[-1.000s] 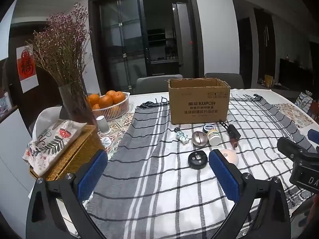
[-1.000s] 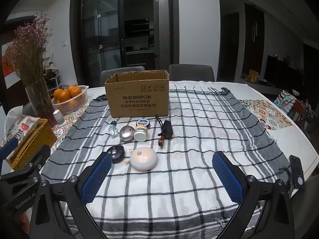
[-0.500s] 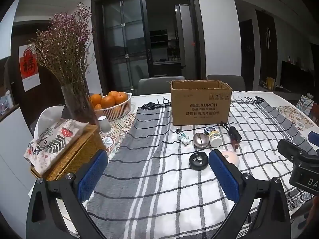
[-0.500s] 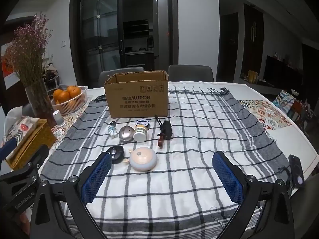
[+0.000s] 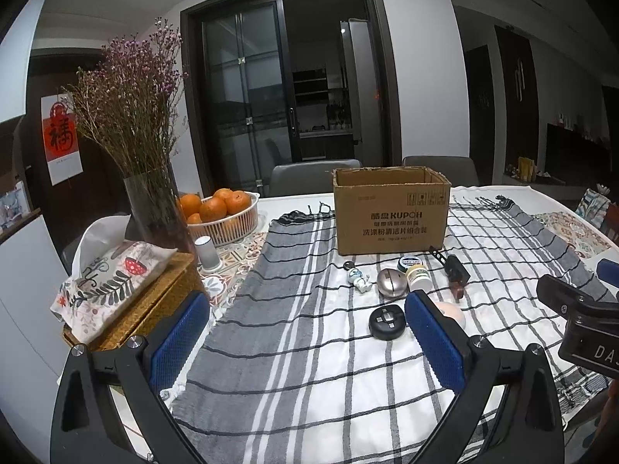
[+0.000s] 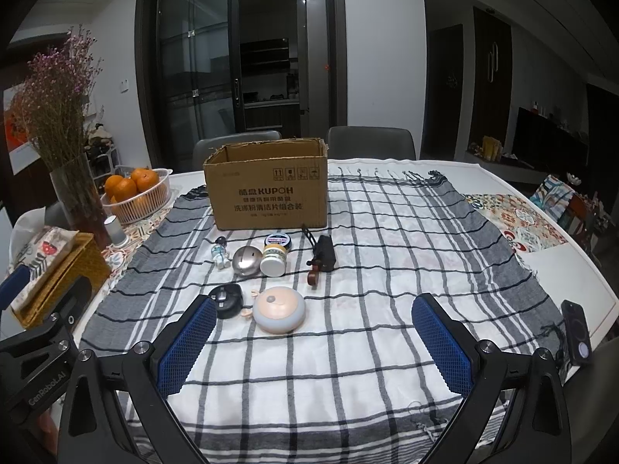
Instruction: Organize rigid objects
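Nothing is packed yet: my left hand-held gripper (image 5: 305,344) and right hand-held gripper (image 6: 315,342) hover spread and empty. The small objects (image 6: 276,259) all lie on the bench (image 6: 387,270) before the cardboard box (image 6: 267,189).

Bare plaid tablecloth (image 6: 309,379) between both grippers and item cluster; free approach from near edge. Round pink lamp (image 6: 279,309) and black disc (image 6: 225,300) nearest, just apart. Behind: metal dome (image 6: 246,262), white jar (image 6: 274,261), toy figurine (image 6: 219,254), black clip tool (image 6: 324,256), packed close, narrow gaps. Cardboard box (image 6: 267,189) open-topped, blocking far side. Right half of cloth unobstructed. Left edge crowded: wicker tissue box (image 5: 127,301), vase (image 5: 154,208), orange basket (image 5: 228,218). Phone (image 6: 576,330) at right rim.
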